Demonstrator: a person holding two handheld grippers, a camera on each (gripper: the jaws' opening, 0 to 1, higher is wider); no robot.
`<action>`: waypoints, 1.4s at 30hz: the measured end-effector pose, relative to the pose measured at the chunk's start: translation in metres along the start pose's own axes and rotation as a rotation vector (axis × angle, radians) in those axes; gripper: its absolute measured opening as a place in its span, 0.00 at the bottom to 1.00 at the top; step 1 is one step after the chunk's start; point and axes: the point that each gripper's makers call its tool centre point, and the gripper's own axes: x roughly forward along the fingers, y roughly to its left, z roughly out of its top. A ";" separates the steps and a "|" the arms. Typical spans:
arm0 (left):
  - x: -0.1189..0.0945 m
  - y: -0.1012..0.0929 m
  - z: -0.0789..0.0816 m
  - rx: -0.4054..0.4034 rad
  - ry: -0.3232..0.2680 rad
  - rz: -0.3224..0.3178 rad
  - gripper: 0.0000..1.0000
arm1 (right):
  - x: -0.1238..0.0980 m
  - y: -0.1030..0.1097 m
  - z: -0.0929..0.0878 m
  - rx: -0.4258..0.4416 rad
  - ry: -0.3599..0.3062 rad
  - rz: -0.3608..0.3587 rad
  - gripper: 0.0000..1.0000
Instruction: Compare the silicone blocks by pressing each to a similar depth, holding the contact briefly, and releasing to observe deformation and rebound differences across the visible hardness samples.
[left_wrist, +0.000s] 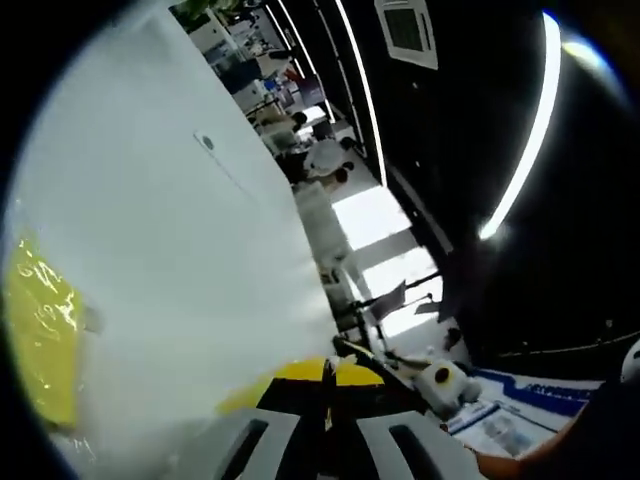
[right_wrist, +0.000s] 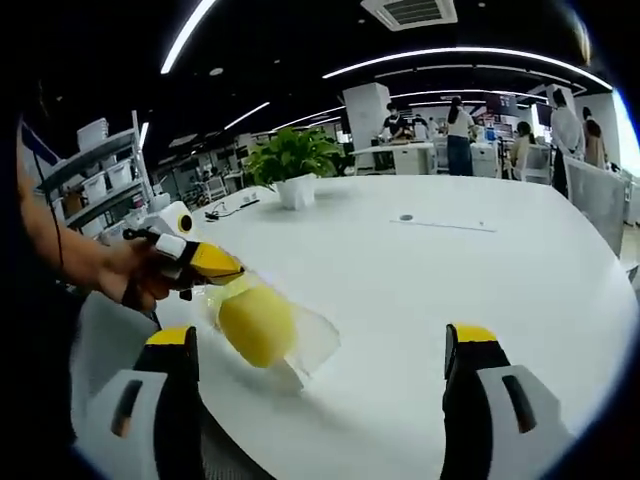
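the white table (right_wrist: 470, 270) spreads wide. on it, near its edge, lies a yellow silicone block (right_wrist: 257, 324) in clear wrap. the right gripper (right_wrist: 320, 345) hovers over the table, jaws wide apart. the left gripper (right_wrist: 205, 262) pinches the wrap's top. a potted plant (right_wrist: 293, 160) stands behind.

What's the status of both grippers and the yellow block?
Right gripper open, clear of block. Left gripper at yellow block in clear wrap; grip unclear. White table unobstructed.
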 end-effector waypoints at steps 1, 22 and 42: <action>0.000 0.001 0.001 -0.004 -0.005 -0.003 0.00 | -0.001 0.002 -0.003 0.004 0.012 0.008 0.96; 0.008 0.062 0.031 0.266 0.026 0.210 0.00 | -0.004 0.001 -0.012 0.014 0.028 0.011 0.96; 0.016 0.108 0.030 0.489 0.157 0.418 0.00 | -0.003 0.005 -0.016 0.040 0.038 0.023 0.96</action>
